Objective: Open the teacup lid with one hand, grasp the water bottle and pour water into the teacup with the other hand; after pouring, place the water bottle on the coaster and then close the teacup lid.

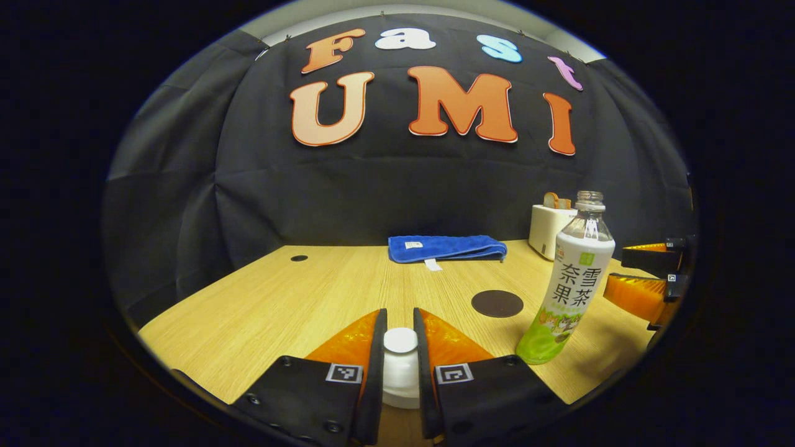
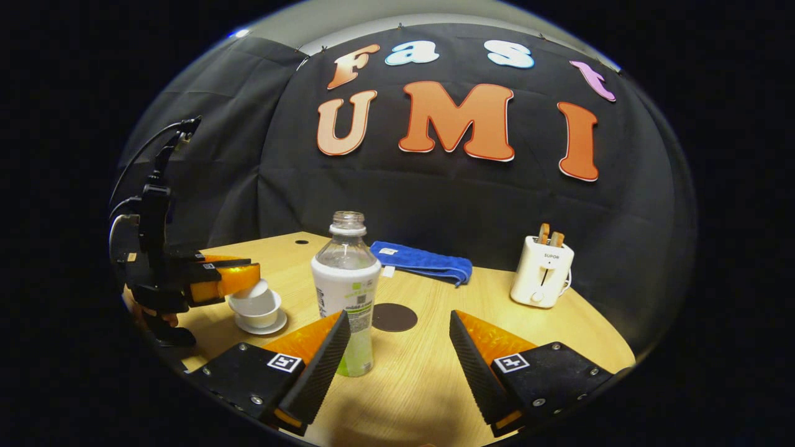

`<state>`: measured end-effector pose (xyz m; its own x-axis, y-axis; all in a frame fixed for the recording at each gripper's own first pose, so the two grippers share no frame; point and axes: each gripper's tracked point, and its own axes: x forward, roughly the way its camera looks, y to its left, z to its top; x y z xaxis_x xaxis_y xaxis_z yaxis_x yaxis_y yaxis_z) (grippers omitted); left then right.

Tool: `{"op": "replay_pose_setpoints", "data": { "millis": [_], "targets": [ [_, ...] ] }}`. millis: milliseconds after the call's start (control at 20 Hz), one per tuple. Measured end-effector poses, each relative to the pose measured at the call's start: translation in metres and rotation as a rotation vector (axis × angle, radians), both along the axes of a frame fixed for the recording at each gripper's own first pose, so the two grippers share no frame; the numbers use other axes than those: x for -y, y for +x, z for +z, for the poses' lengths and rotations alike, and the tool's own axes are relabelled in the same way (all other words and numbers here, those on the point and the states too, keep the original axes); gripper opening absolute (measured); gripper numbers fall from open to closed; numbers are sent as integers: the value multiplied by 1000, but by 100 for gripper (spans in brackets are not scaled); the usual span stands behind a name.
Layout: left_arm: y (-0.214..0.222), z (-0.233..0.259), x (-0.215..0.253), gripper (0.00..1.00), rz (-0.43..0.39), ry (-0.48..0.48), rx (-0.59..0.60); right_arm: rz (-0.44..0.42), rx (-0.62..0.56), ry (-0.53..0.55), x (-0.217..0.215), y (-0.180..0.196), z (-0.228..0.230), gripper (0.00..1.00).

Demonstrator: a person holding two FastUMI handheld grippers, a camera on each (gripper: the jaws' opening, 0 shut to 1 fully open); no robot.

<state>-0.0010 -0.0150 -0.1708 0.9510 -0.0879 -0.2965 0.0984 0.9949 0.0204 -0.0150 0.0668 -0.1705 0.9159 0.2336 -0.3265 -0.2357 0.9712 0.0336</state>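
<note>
White lid [image 1: 400, 340] clamped between left gripper [image 1: 399, 347] fingers for lifting; right gripper [image 2: 397, 354] fingers apart, approaching water bottle [image 2: 346, 292].

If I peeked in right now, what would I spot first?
Probably the tall water bottle with no cap, standing near the middle of the wooden table, with the right gripper open next to it. At the table's left, the left gripper pinches the white teacup lid, tilted up over the cup.
</note>
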Motion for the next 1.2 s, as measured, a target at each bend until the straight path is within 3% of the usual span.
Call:
{"op": "replay_pose_setpoints", "data": {
  "millis": [250,450,850,1050,1200],
  "targets": [
    [-2,14,-21,29,43,7,34,56,-59,105,-31,2,-17,97],
    [-5,14,-39,29,74,24,40,59,-87,108,-43,14,-32,95],
    [-13,2,-74,28,137,22,19,70,-157,155,-62,24,-48,72],
    [-16,-3,-85,29,153,14,9,72,-153,105,-62,26,-42,60],
    [-17,-4,-93,29,162,19,12,67,-117,18,-57,32,-33,64]
  ]
}}
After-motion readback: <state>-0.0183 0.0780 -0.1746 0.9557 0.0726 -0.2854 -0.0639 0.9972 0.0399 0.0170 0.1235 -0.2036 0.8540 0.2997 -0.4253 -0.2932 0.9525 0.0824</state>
